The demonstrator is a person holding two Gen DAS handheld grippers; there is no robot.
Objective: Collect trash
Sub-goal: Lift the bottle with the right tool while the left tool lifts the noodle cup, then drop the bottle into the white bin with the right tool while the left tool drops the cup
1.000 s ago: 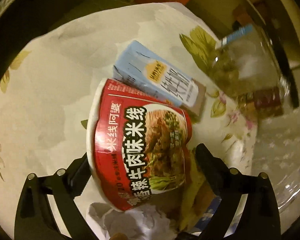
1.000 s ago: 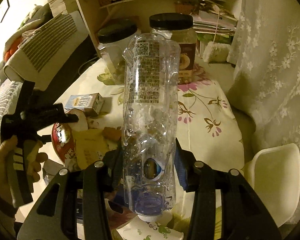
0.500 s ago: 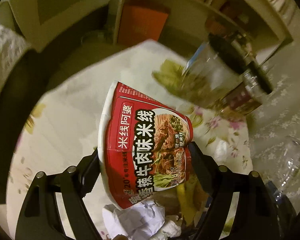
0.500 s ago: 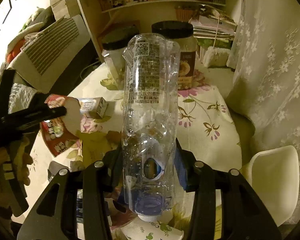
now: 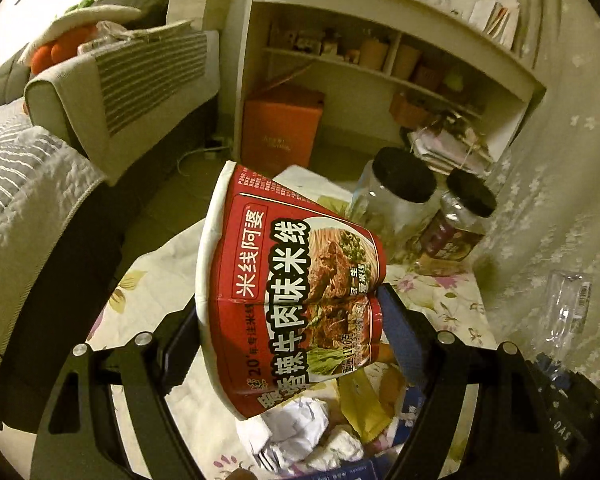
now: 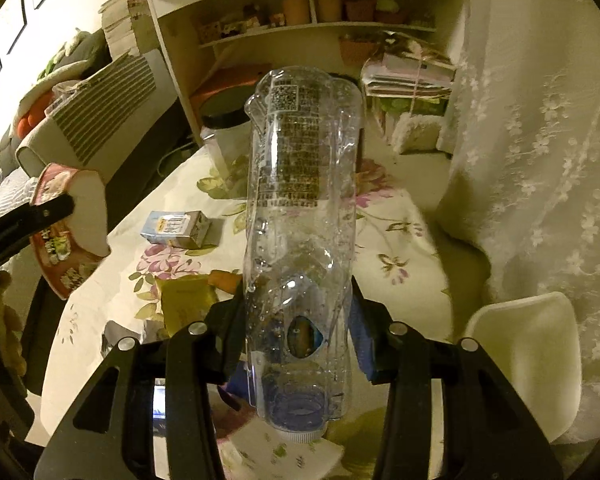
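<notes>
The left gripper [image 5: 288, 320] has its jaws clamped across the red noodle cup [image 5: 288, 280], which hangs clear above the desk [image 5: 152, 280] with its white rim to the left and its narrow base to the right. The paper wall is creased where the pads press, so the cup looks light, empty and easily crushed; a grip across the stiffer rim would likely hold better than the soft mid-wall. The right gripper [image 6: 296, 320] has its jaws clenched on the clear plastic bottle [image 6: 300, 208], neck end near, base pointing far. It is thin, dented and probably slippery, so holding close to the stiff neck makes sense. Left on the desk are 1 small milk carton [image 6: 176, 228] toward the far left, a yellow wrapper [image 6: 184, 300] near the middle, and crumpled paper [image 5: 300, 432] below the cup. 2 black-lidded jars [image 5: 400, 196] stand at the far end.
</notes>
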